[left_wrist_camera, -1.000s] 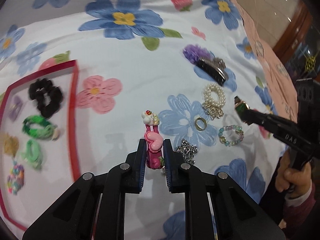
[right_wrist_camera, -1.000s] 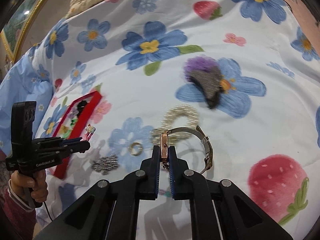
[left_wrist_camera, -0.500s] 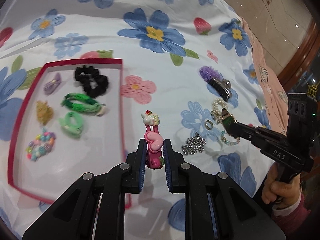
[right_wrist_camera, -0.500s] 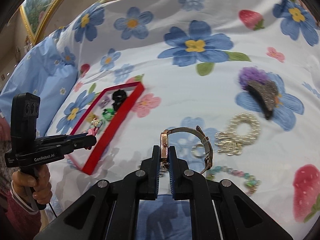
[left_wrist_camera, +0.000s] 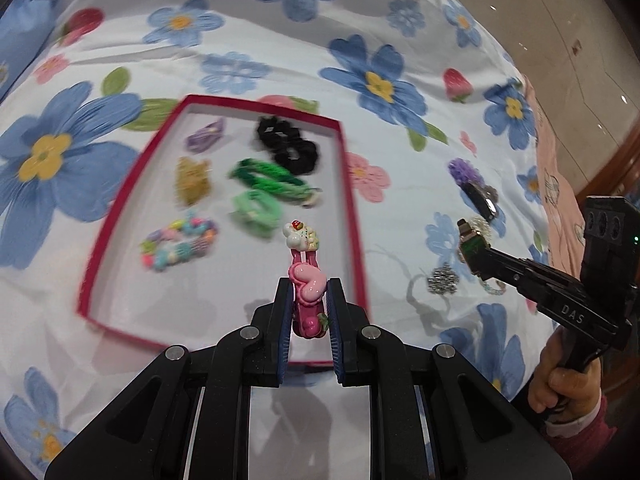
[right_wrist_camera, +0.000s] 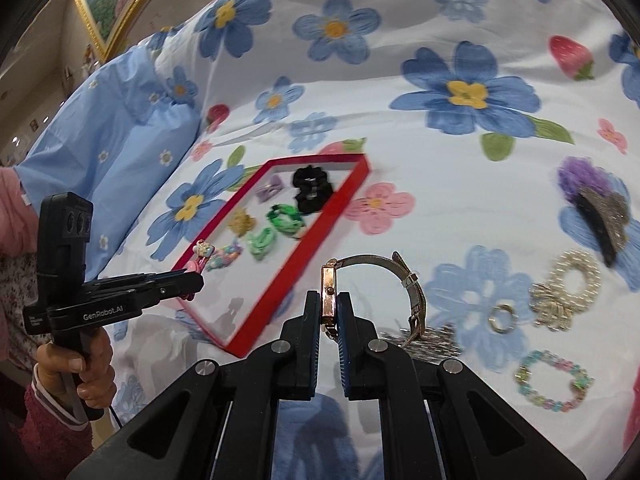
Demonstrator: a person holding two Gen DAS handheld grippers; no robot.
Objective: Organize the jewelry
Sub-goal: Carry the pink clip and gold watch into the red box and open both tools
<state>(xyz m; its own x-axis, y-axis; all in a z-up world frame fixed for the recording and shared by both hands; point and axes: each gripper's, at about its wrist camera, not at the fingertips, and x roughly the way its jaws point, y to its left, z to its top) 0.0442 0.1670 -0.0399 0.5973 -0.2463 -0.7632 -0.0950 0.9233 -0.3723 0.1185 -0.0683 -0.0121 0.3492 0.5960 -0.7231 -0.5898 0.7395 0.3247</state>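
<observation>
Low in the centre of the left wrist frame, the left gripper [left_wrist_camera: 307, 307] is clamped on a pink hair clip [left_wrist_camera: 305, 280] with a heart charm and a small cake-like ornament at its far end, which sticks forward over the lower right part of the red-rimmed tray [left_wrist_camera: 354, 216]. Inside the tray lie a black scrunchie [left_wrist_camera: 289, 146], a dark green band [left_wrist_camera: 269, 176], a light green band [left_wrist_camera: 256, 208], a lilac clip [left_wrist_camera: 206, 136], a yellowish piece [left_wrist_camera: 193, 179] too blurred to name, and a pastel bead bracelet [left_wrist_camera: 178, 245].

Centre-bottom of the right wrist frame, the right gripper [right_wrist_camera: 329, 312] is closed tight on the rose-gold case of a wristwatch [right_wrist_camera: 330, 290]; its mesh strap [right_wrist_camera: 412, 284] arcs off to the right and hangs free. The tray sits at middle left of this frame, up and to the left of the watch.

Loose on the flowered bedsheet [right_wrist_camera: 440, 184] at the right edge of the right wrist frame are a pearl bracelet [right_wrist_camera: 572, 280], a ring [right_wrist_camera: 500, 318], a beaded bracelet [right_wrist_camera: 554, 380], a silver chain [right_wrist_camera: 436, 340] partly behind the strap, and a dark hair claw [right_wrist_camera: 600, 220] beside a purple scrunchie [right_wrist_camera: 580, 176].
</observation>
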